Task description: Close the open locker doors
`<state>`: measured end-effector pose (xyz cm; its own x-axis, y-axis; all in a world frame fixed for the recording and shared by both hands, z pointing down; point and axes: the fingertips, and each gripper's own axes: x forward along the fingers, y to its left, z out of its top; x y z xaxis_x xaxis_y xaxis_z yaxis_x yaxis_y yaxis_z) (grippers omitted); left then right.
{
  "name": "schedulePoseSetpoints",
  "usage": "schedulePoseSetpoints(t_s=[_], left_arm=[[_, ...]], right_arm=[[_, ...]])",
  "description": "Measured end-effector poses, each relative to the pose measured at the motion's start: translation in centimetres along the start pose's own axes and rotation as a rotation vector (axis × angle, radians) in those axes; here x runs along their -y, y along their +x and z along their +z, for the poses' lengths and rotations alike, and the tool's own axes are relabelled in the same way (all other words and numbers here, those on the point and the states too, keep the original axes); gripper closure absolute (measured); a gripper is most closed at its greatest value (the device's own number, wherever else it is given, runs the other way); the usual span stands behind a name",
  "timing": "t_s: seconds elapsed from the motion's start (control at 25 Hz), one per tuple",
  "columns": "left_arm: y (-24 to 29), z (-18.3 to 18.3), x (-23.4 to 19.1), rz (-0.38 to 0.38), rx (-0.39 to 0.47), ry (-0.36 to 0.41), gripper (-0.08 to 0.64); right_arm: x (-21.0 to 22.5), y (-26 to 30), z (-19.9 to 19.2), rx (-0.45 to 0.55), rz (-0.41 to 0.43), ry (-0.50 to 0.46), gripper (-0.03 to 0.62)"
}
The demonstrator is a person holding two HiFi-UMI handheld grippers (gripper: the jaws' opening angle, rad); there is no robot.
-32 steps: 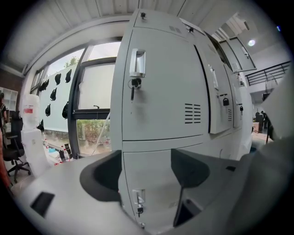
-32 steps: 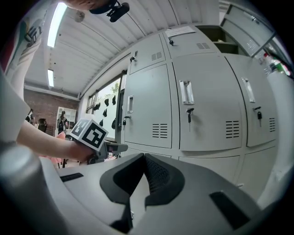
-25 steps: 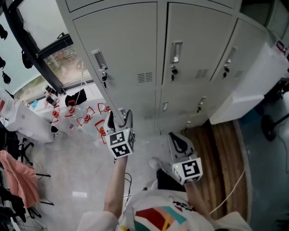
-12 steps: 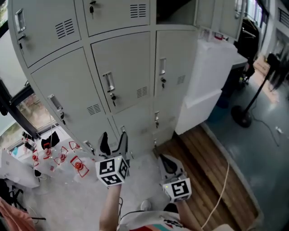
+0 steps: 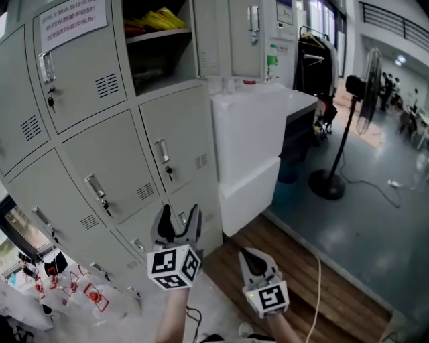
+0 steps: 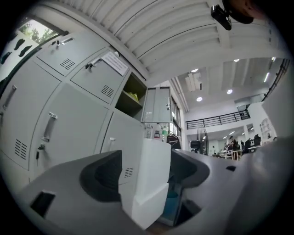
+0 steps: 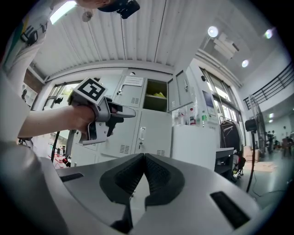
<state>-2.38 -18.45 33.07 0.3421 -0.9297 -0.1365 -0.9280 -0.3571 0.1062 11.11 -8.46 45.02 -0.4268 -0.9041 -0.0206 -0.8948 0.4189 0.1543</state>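
Grey lockers (image 5: 167, 134) are lining the wall, one upper door (image 5: 251, 40) standing open. Left gripper (image 5: 178, 216) fingers are gaping; right gripper (image 5: 253, 258) fingers are pressing together. Stiff, probably light door: push its free edge.

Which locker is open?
The locker next to the door with the paper notice. You can see inside it: a shelf with yellow things. The grey doors below it are shut.
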Motion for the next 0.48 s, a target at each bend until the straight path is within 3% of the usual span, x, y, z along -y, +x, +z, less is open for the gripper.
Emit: schedulePoseSetpoints(t_s=[0.28,0.48], left_arm=[[4.6,-2.4,5.9,-0.032,-0.03,-0.024,0.247],[7.5,-3.3,5.4,-0.014,-0.043,-0.013,0.245]], right_arm=[[7.6,-1.4,-1.5,-0.015,-0.061,0.048,0.586],[9.5,1.0,-4.0,-0.064,-0.034,0.072,0.586]])
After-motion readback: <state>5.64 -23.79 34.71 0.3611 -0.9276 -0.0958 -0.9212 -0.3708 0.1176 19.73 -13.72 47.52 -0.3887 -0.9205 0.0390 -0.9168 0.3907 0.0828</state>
